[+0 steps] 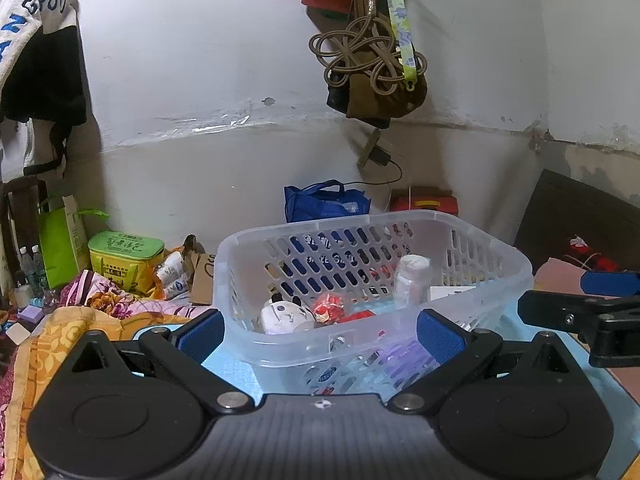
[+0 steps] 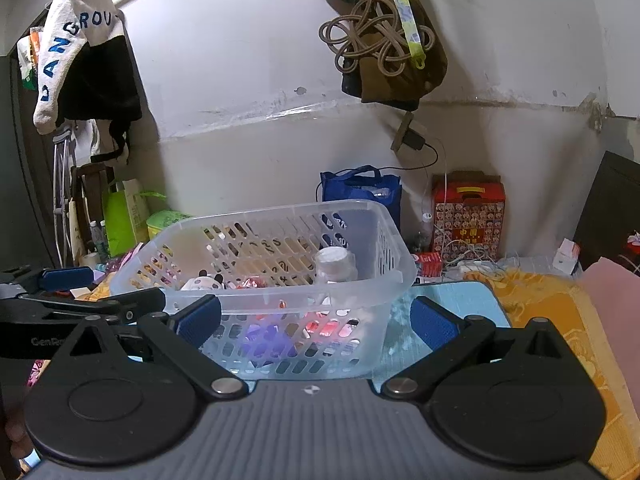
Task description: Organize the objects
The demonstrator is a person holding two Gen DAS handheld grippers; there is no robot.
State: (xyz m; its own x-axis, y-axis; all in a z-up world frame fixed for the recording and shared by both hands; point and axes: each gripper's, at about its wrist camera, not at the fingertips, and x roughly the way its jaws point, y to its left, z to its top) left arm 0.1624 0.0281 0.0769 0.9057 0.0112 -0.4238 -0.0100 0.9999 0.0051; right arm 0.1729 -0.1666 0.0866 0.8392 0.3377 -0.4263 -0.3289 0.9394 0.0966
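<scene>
Going left to right with the basket [image 1: 372, 276] as landmark: the left gripper [image 1: 320, 330] is hovering at its near wall, jaws released and holding nothing, and the right gripper [image 2: 316, 318] is hovering at its near right corner, jaws likewise released. Inside the basket are sitting a panda toy [image 1: 284, 314], a red packet [image 1: 330, 306] and a white bottle [image 1: 412, 278], so sorting looks mostly done. Left of the basket, clutter on the bedding is possibly awaiting pickup. The basket's floor is showing only blurrily through its perforated wall; the packet's nature is hard to tell.
</scene>
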